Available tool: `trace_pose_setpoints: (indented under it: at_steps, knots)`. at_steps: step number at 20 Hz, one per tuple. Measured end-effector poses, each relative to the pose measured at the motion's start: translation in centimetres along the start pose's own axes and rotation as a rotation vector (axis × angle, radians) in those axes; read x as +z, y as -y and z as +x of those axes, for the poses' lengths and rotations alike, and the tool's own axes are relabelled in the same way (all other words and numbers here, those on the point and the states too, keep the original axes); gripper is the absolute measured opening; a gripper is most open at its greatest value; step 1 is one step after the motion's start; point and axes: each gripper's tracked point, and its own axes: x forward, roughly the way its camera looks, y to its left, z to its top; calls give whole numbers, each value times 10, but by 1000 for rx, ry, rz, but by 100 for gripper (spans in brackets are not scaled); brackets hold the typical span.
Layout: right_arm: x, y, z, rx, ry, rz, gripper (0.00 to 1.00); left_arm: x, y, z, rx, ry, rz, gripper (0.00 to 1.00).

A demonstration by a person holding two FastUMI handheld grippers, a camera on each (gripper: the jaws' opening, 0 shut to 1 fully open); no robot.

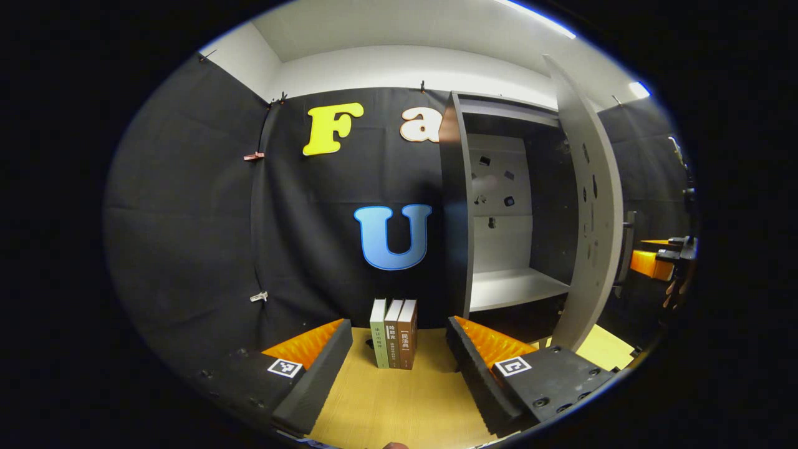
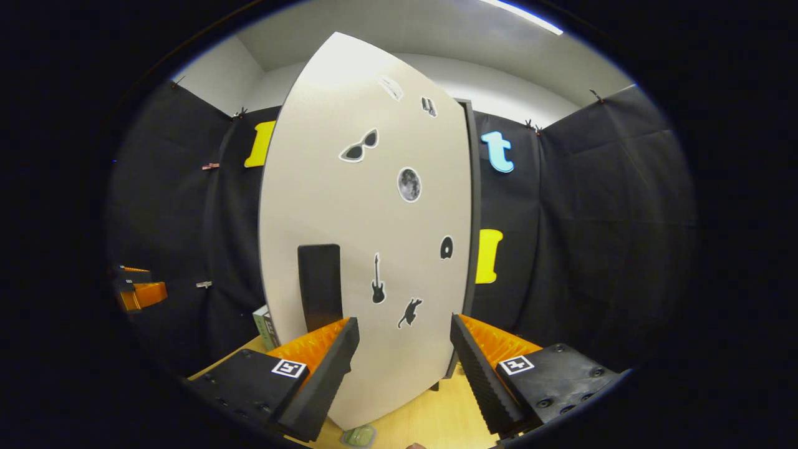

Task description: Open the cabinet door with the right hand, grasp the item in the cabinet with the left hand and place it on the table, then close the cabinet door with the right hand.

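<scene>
Three books stand upright on the wooden table, just ahead of my left gripper, which is open and holds nothing. To their right the cabinet is open, its white shelf bare and its door seen edge-on. In the right gripper view the pale door with its stickers stands close in front. My right gripper is open just short of it, its left finger below the black handle.
The right gripper shows past the door's edge at the far right of the left gripper view. The left gripper sits far left of the right gripper view. A book's corner peeks from behind the door. A small greenish thing lies on the table.
</scene>
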Motion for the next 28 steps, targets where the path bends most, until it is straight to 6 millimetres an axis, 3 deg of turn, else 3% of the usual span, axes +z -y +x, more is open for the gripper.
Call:
trace_pose_setpoints:
  at_steps: [6,14,28]
  knots:
    - [2,-13,0,44,7,-10,98,0,-3,1,3,1,-8,96]
    - [9,-10,-9,48,31,-15,98,6,12,0,-4,11,-10,95]
    - [24,17,-25,21,73,-28,98,13,43,-12,-14,17,9,96]
